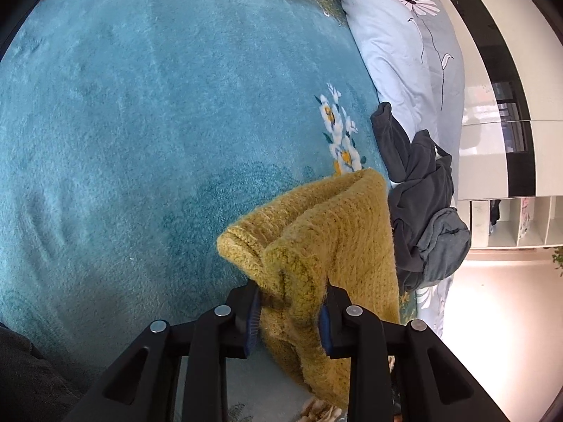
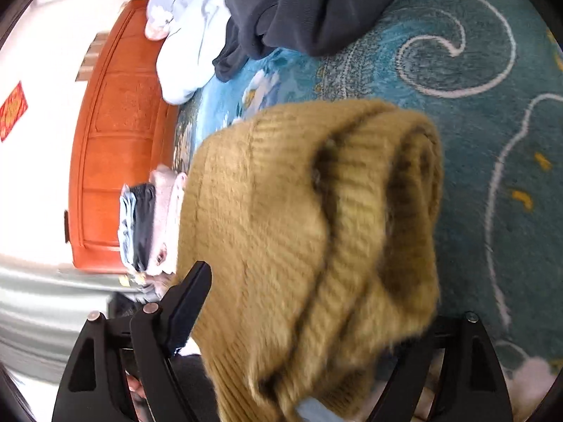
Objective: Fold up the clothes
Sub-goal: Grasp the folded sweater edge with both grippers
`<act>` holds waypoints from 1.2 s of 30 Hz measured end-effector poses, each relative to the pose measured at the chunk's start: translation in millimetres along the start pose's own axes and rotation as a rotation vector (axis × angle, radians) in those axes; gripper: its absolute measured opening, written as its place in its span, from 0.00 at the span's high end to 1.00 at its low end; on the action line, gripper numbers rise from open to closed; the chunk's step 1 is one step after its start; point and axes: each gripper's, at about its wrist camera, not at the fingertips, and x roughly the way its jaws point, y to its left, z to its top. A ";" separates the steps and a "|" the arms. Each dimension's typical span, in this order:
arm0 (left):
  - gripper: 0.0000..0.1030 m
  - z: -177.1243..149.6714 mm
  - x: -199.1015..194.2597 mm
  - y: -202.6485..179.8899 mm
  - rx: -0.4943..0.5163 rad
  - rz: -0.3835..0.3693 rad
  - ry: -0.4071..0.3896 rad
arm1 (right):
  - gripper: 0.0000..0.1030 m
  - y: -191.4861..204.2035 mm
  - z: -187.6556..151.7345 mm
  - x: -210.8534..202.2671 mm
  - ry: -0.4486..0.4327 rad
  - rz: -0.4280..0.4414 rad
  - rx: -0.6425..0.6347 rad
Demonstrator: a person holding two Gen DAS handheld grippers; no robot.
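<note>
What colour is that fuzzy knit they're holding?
Mustard yellow, a ribbed knit sweater; clearest in the left wrist view.

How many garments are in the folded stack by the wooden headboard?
3 show in the folded stack beside the headboard: light blue, dark, pink. The mustard sweater covers its right side, so more may be hidden.

Right hand-held gripper (image 2: 299, 334) under blurred sweater (image 2: 299, 211)
</note>
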 end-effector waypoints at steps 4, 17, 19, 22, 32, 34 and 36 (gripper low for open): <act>0.54 4.8 -8.5 -2.9 0.018 0.025 0.027 | 0.26 -2.2 4.0 2.1 0.021 0.004 0.035; 0.32 64.0 38.4 -35.2 0.257 0.087 0.125 | 0.56 -16.8 6.8 -0.3 0.085 -0.021 0.075; 0.30 70.4 57.3 -32.9 0.264 0.115 0.185 | 0.56 -18.0 7.5 -0.7 0.093 -0.024 0.076; 0.23 71.0 61.7 -28.0 0.248 0.095 0.208 | 0.56 -19.5 8.4 -2.0 0.104 -0.027 0.075; 0.58 64.4 63.4 -13.5 0.170 0.002 0.248 | 0.59 -15.2 17.9 -13.4 0.123 -0.063 0.022; 0.63 57.9 59.9 -13.6 0.157 -0.004 0.249 | 0.60 -12.9 25.0 -17.0 0.123 -0.073 0.002; 0.65 48.1 57.9 -13.6 0.151 -0.005 0.269 | 0.60 -11.3 35.8 -20.5 0.119 -0.093 -0.019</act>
